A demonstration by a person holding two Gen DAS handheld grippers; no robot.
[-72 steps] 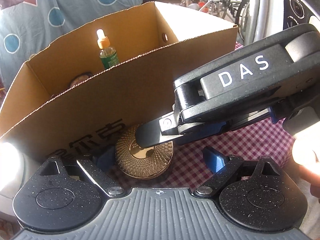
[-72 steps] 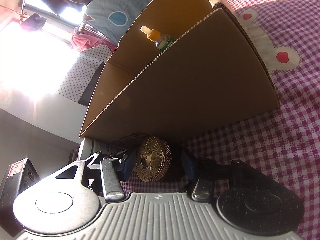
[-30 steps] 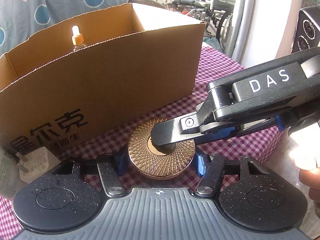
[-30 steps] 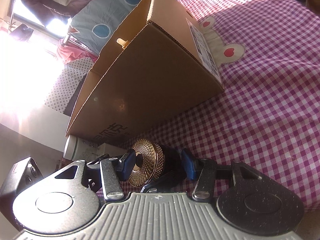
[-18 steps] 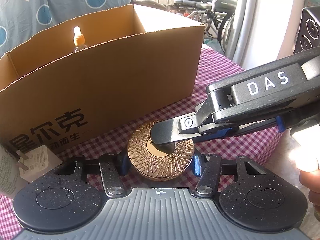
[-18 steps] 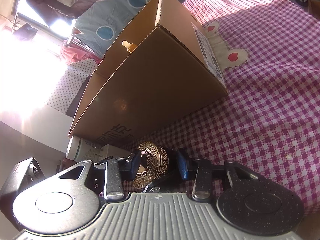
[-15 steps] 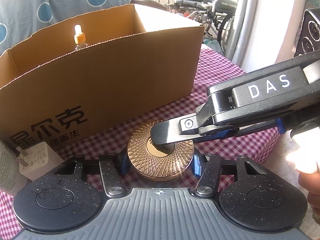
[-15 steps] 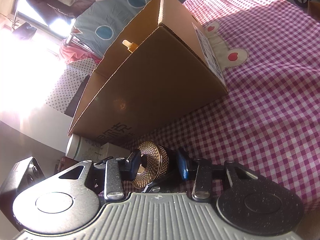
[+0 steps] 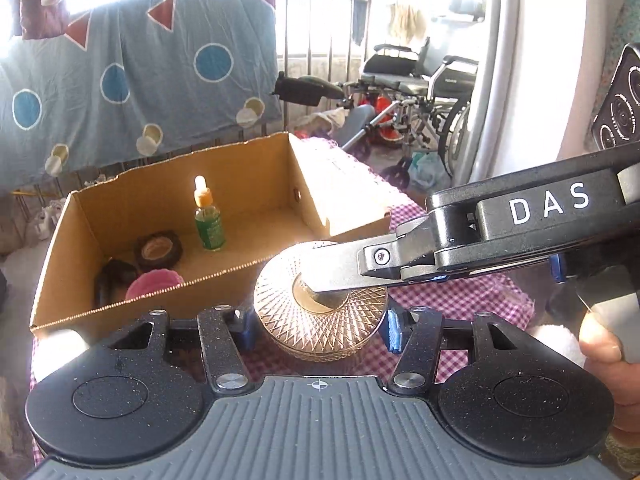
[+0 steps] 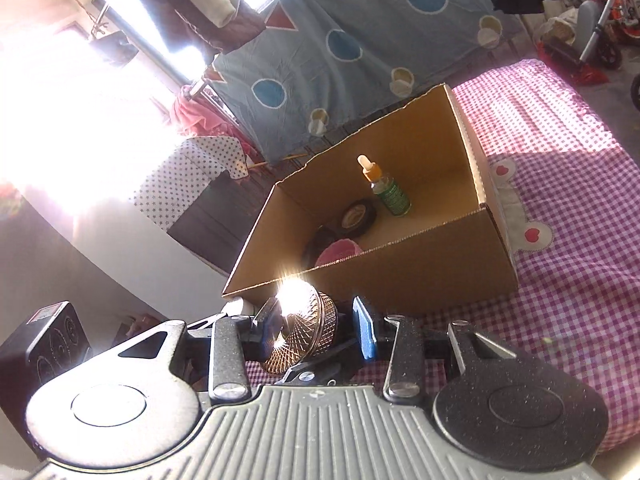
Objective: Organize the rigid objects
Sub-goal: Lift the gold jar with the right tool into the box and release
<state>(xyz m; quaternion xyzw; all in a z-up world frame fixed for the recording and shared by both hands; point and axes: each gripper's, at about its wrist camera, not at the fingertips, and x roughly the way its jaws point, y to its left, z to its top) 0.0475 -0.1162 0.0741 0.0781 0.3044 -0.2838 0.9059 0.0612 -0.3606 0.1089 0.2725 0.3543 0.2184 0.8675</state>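
Both tools grip one gold patterned round tin (image 9: 320, 312): the left tool (image 9: 316, 326) clamps its rim from either side, and the right tool (image 10: 312, 330) pinches its top and underside. The tin is held clear of the checked cloth (image 10: 560, 280), just before the near wall of the open cardboard box (image 9: 240, 284). Inside the box stand a green dropper bottle (image 9: 208, 220), a dark tape roll (image 9: 158, 248) and a pink object (image 9: 154, 282).

Both hand-held grippers (image 9: 316, 320) clasp the gold jar (image 9: 320, 314) beside the box (image 9: 208, 292).
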